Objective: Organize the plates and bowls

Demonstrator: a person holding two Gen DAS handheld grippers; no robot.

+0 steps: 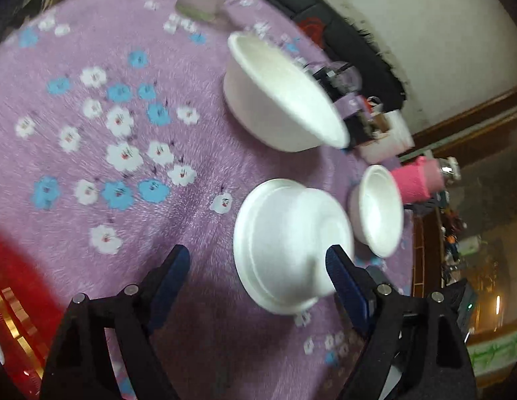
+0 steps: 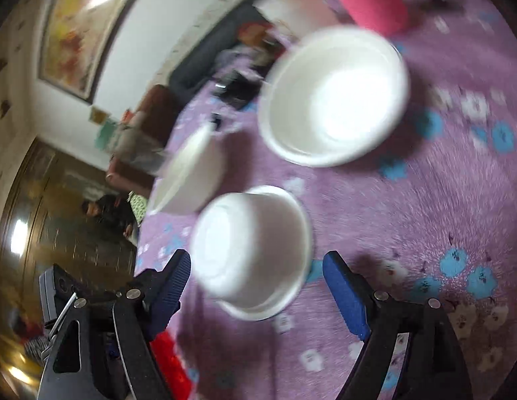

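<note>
Left wrist view: a purple flowered tablecloth (image 1: 131, 66) fills the scene, set with three white foam bowls. The largest, a wide upright bowl (image 1: 285, 100), stands toward the far side, well ahead of the left gripper (image 1: 258, 263). Nearer, an upturned bowl (image 1: 285, 243) rests rim-down on the cloth, just ahead of the gripper and off toward its right-hand finger, whose blue pad (image 1: 345, 280) overlaps the bowl's edge; whether they touch cannot be told. The gripper's fingers are spread wide and grasp nothing. A small bowl (image 1: 380, 210) sits just beyond the upturned one, beside a pink cup (image 1: 415, 180).

In the blurred right wrist view, the right gripper (image 2: 256, 263) is likewise spread and empty-handed, with the upturned bowl (image 2: 251, 250) lying just ahead of its blue pads (image 2: 345, 293), between them in line. The small bowl (image 2: 335, 96) stands farther off, the wide bowl (image 2: 191, 173) to its left.
</note>
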